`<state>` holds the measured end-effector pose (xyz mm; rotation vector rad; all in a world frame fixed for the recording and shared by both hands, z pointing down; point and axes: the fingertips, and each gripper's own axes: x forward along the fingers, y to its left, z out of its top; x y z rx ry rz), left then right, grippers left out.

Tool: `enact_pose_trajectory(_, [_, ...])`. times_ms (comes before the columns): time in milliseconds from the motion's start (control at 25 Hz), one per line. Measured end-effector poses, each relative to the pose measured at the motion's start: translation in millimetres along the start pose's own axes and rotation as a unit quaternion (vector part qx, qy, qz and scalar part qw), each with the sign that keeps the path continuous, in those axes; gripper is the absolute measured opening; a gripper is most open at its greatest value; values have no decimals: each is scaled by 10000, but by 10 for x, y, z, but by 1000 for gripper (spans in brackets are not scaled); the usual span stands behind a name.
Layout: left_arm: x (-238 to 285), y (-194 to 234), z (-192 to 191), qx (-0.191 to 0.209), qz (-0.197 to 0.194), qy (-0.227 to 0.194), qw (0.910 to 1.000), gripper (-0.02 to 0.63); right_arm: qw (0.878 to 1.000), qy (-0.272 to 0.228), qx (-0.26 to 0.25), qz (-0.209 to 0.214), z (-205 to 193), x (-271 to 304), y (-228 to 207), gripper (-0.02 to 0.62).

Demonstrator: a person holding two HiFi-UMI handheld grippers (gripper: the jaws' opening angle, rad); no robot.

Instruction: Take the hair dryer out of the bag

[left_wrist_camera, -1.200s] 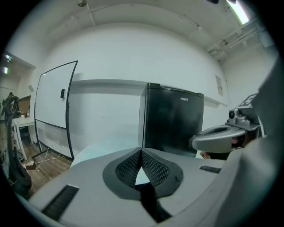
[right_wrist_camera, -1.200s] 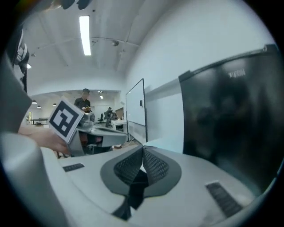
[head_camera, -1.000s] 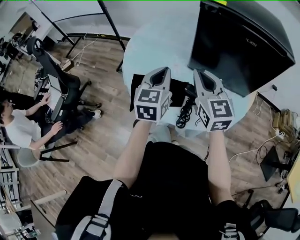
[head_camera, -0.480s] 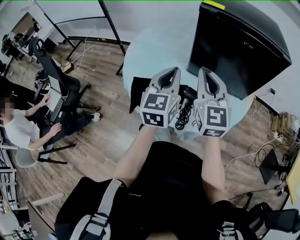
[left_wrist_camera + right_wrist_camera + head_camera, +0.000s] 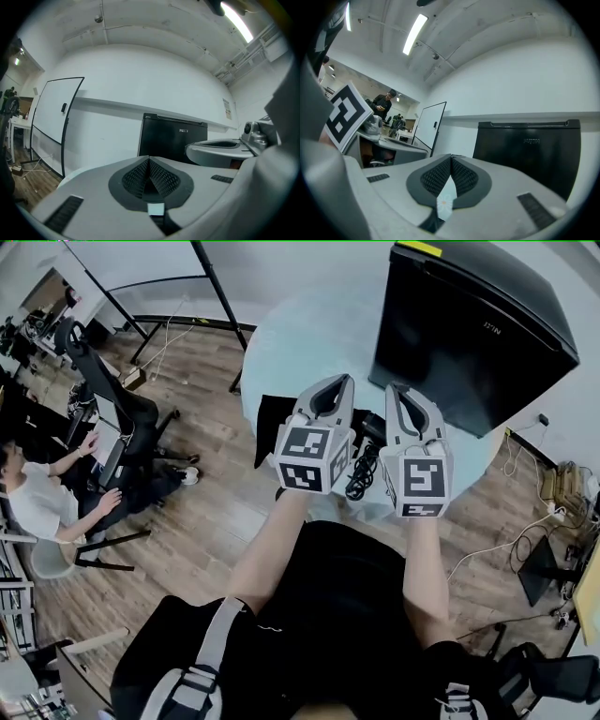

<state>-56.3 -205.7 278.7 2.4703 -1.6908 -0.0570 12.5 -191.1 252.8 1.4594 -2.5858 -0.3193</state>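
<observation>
Here, a wooden floor (image 5: 206, 512) fills the left of the head view, and a round pale bench (image 5: 309, 334) stands on it in the upper middle. A tall black cabinet (image 5: 469, 334) takes up the right part of the bench and rises above its edge. At the far left a seated person (image 5: 42, 498) works at a desk, with a black office chair (image 5: 127, 409) just beside them.

A flat black bag (image 5: 274, 423) lies on the near side of the bench, to the left of the cabinet. The hair dryer cannot be told apart for certain; it would be in the dark patch at the bag's right end, which the grippers partly cover. A coiled black cord (image 5: 361, 472) lies on the bench just right of the bag, seen between the two grippers.

The left gripper (image 5: 330, 381) and the right gripper (image 5: 398, 388) are held side by side above the near edge of the bench, close to each other and pointing level toward the cabinet. The left gripper's fingers (image 5: 136, 178) are pressed together with nothing between them. The right gripper's fingers (image 5: 464, 176) are likewise together and empty. Neither gripper touches the bag or the cord.
</observation>
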Motion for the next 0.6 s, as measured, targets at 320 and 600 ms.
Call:
enact_pose_trajectory(320, [133,-128,-51,38,-108,68,9999,9,10000,43,50,-25,-72,-51,-117,-2])
enact_pose_trajectory(600, [233,75,-49,-2,23,129,9999,9,9998,83,152,-48,-139,-40,-188,-2])
